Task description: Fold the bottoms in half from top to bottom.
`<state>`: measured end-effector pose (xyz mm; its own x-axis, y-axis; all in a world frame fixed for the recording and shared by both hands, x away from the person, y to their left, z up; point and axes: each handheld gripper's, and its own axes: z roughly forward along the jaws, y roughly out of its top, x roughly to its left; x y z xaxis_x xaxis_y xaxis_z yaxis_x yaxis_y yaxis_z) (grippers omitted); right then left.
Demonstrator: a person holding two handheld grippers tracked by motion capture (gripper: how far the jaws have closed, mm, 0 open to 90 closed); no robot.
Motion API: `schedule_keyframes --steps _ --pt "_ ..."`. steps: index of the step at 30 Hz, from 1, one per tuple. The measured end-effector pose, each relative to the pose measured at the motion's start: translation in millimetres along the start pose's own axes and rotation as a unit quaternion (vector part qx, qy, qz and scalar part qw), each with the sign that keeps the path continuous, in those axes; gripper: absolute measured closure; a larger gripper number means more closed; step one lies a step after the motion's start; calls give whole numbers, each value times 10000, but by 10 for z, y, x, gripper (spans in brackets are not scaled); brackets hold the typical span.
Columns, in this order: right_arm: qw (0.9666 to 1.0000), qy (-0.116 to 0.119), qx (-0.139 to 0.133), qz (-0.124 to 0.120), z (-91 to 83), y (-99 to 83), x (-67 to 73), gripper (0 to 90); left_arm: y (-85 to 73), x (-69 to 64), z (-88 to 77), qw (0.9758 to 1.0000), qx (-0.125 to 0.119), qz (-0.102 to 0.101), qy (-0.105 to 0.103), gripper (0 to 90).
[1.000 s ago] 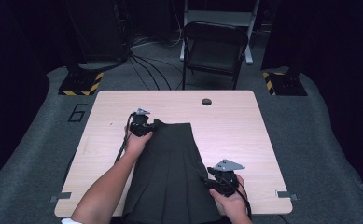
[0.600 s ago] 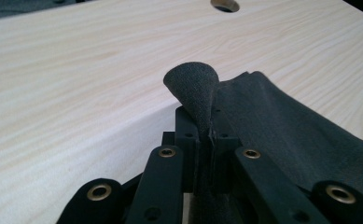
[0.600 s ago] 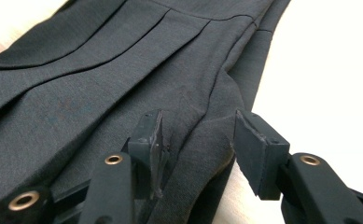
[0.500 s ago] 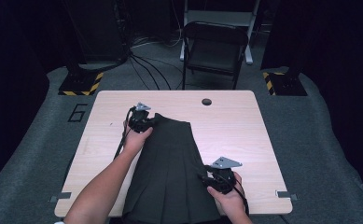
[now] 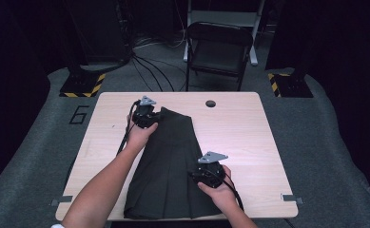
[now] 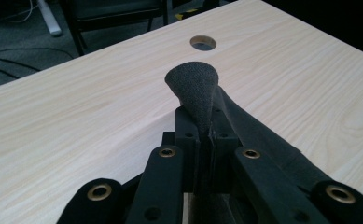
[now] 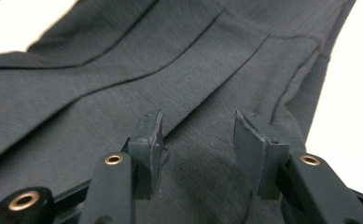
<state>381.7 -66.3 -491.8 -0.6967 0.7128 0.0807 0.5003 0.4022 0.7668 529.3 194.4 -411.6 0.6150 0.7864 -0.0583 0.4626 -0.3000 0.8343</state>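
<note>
A dark pleated skirt (image 5: 170, 164) lies flat along the middle of the wooden table (image 5: 249, 128), waistband at the far end and hem at the near edge. My left gripper (image 5: 147, 115) is at the skirt's far left corner, shut on a pinch of the waistband fabric (image 6: 194, 88) that bulges up between its jaws. My right gripper (image 5: 204, 175) rests over the skirt's right side near the hem. In the right gripper view its jaws stand open (image 7: 197, 135) just above the pleated cloth (image 7: 123, 74), with nothing gripped between them.
A round cable hole (image 5: 210, 103) sits near the table's far edge. A black folding chair (image 5: 219, 50) stands behind the table, with cables on the floor. Bare table surface lies to the right and left of the skirt.
My left gripper has shifted slightly toward the far edge with the waistband corner. My right gripper has moved left onto the skirt's right side.
</note>
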Motion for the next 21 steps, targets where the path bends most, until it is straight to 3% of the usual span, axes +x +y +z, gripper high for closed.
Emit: schedule_keyframes --steps 1,2,3,7,9,14,18,19,21 --pt "10000 0 0 0 0 0 0 514 9 -11 -12 10000 -32 14 -22 851" --pt "9994 -103 278 163 86 -20 -59 505 20 -37 -46 9999 -67 43 -82 851" --pt "9988 -120 383 274 115 -36 -92 504 20 -50 -65 9999 -108 76 -99 852" --pt "9982 -69 485 332 147 -97 -156 520 18 -88 -129 9995 -191 134 -194 852" --pt "9983 -124 482 296 168 -120 -139 525 16 -128 -209 9990 -271 172 -323 852" --pt "9981 -286 523 169 179 -121 -109 533 23 -197 -298 9982 -342 327 -375 852" --pt "9977 -313 535 291 152 -91 -115 539 40 -219 -321 9979 -368 373 -387 851" --pt "9980 -259 395 415 95 -56 -121 528 37 -216 -309 9981 -356 357 -358 852" --pt "9984 -283 286 404 71 -35 -119 527 35 -213 -301 9980 -363 351 -373 852"
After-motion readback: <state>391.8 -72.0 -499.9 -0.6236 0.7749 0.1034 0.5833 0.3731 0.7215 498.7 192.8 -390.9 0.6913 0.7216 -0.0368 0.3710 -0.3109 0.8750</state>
